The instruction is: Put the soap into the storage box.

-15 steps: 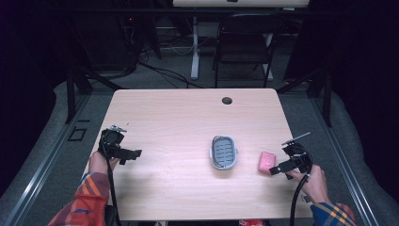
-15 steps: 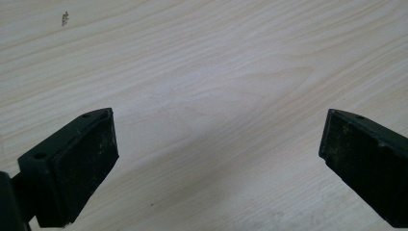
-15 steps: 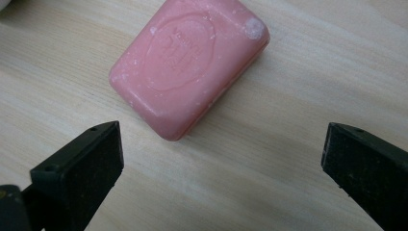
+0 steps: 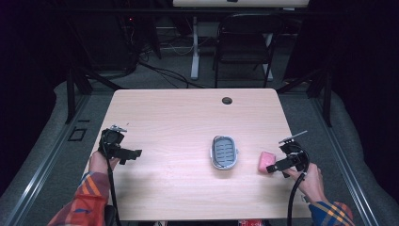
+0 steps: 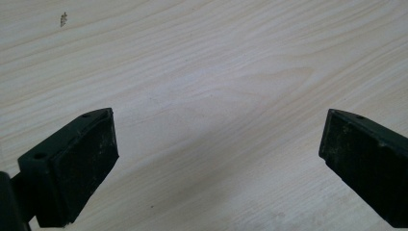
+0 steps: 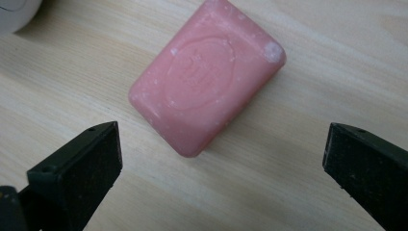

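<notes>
A pink soap bar lies flat on the wooden table at the right. My right gripper hovers just beside and above it, jaws wide open, the soap lying a little beyond the fingertips and untouched. A grey soap dish with a slatted insert sits near the table's middle, left of the soap. My left gripper is at the table's left side, open over bare wood, nothing between its pads.
A round cable hole sits near the table's far edge. Beyond the table stand a folding chair and a desk leg on dark floor. A white rim of the dish shows at one corner of the right gripper view.
The right gripper has edged slightly closer to the soap bar. The left gripper has stayed where it was.
</notes>
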Motion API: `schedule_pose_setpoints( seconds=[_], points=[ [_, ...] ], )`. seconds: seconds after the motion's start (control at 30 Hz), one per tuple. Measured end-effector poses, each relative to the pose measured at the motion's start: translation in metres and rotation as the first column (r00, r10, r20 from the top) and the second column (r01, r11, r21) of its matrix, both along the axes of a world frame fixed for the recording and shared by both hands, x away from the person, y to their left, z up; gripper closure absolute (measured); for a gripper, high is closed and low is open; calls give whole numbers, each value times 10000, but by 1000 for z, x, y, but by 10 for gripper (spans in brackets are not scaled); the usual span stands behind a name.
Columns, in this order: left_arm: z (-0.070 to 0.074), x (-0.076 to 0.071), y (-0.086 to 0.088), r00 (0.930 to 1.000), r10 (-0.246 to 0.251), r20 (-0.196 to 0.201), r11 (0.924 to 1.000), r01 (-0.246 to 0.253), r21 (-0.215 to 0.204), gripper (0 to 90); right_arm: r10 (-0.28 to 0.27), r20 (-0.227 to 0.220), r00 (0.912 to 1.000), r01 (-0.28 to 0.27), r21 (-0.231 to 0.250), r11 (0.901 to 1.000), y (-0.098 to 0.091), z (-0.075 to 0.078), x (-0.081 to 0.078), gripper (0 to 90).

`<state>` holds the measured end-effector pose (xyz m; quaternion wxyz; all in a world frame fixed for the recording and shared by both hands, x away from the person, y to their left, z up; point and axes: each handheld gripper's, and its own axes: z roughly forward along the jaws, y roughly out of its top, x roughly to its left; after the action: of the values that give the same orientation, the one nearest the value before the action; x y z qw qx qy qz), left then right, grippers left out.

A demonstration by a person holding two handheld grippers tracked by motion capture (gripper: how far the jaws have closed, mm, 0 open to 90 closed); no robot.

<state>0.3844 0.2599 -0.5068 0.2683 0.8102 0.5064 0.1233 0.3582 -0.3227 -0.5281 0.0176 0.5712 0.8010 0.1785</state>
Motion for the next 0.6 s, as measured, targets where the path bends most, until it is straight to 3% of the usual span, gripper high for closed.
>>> schedule_pose_setpoints(
  seconds=[0.2, 0.6],
  points=[
    [2, -2, -3, 10000, -28, 90, 10000, 28, 53, 0, -252, 103, 9996, 250, 207, 9995, 5, -1, 4, 0],
    [1, 0, -3, 10000, -42, 33, 10000, 42, 39, 0, -113, -76, 9999, 110, -280, 9995, 23, -4, 17, 25]
  ],
)
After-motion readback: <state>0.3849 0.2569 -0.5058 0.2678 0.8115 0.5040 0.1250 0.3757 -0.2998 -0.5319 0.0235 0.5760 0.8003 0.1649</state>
